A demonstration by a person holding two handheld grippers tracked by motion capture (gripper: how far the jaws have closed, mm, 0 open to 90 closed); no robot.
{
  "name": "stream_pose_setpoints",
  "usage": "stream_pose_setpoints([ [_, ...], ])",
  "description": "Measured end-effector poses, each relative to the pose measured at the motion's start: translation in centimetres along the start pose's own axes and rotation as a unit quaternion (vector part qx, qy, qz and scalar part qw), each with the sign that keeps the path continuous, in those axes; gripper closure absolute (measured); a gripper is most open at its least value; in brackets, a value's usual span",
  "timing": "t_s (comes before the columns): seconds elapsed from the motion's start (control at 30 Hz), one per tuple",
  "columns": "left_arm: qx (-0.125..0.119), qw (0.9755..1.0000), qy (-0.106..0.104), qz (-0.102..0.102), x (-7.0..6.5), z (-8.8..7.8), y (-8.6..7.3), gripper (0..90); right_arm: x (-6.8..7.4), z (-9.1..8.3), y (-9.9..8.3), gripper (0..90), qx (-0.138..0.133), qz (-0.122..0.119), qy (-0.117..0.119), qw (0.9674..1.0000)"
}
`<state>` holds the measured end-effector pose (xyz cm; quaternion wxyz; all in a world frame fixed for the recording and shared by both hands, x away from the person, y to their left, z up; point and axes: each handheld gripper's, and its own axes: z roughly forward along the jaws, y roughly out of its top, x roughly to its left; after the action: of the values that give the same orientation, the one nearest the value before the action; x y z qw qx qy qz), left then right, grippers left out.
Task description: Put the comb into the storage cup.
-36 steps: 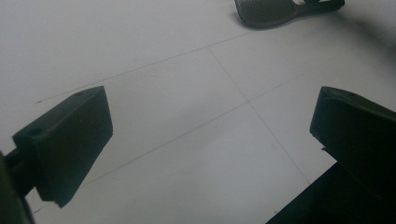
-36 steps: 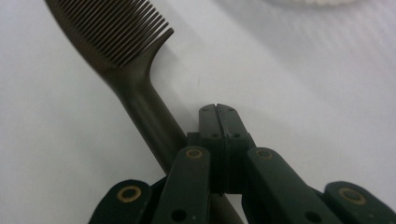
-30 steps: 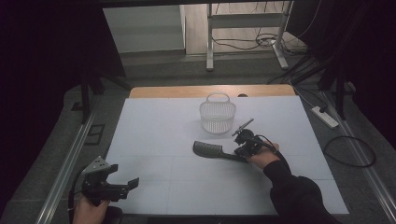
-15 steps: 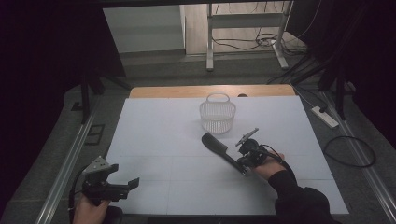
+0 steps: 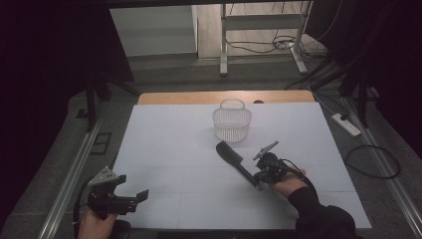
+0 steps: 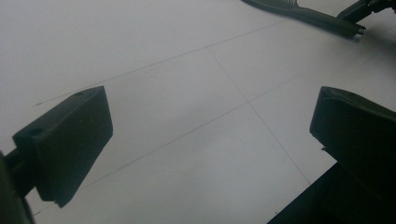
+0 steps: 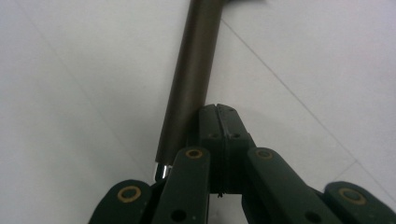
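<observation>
1. High view.
   - Shows a black brush [image 5: 235,160] flat on the white worktop [image 5: 164,149], just in front of a white mesh basket [image 5: 232,125] and apart from it.
   - Runs the brush's long axis on a diagonal: head up and to the left, toward the basket; handle end down and to the right, toward the person.
   - Puts the right gripper [image 5: 260,179] right at that handle end, and the left gripper [image 5: 141,196] well apart from it, low at the near left edge of the worktop.
   - Makes the right hand the nearer one by far.

2. Left gripper view.
   - Shows the left gripper [image 6: 210,116] with its fingers spread wide, bare worktop between them, holding and touching nothing.
   - Places the brush [image 6: 303,14] far off at the top right, handle end pointing right.

3. Right gripper view.
   - Shows the right gripper [image 7: 223,122] with its fingers [image 7: 212,128] pressed flat together, nothing between them.
   - Sets the brush handle [image 7: 191,79] just beside the closed fingers, on their left in this view, running up and away roughly along their line.
   - Appears to put the fingers against the handle's side near its metal-tipped end, though cannot tell contact for sure.
   - Grips nothing, then: rests beside the handle, not around it.
   - Calls, in all likelihood, for opening the fingers and shifting sideways across the handle before any pickup; otherwise risks nudging the brush along the worktop.
</observation>
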<state>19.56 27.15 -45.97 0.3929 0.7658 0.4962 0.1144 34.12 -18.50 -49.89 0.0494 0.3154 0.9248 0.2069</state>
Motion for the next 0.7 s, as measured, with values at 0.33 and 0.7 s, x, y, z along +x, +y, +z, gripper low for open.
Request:
stream_pose_setpoints([
  [0.33, 0.001, 1.0000, 0.001, 0.000, 0.0, 0.0, 0.0, 0.0, 1.5, -0.2, -0.3, 89.4, -0.004, -0.011, 0.015, 0.9998],
  [0.7, 0.001, 1.0000, 0.001, 0.000, 0.0, 0.0, 0.0, 0.0, 1.6, -1.2, 0.0, 86.3, -0.027, -0.005, 0.005, 0.9996],
])
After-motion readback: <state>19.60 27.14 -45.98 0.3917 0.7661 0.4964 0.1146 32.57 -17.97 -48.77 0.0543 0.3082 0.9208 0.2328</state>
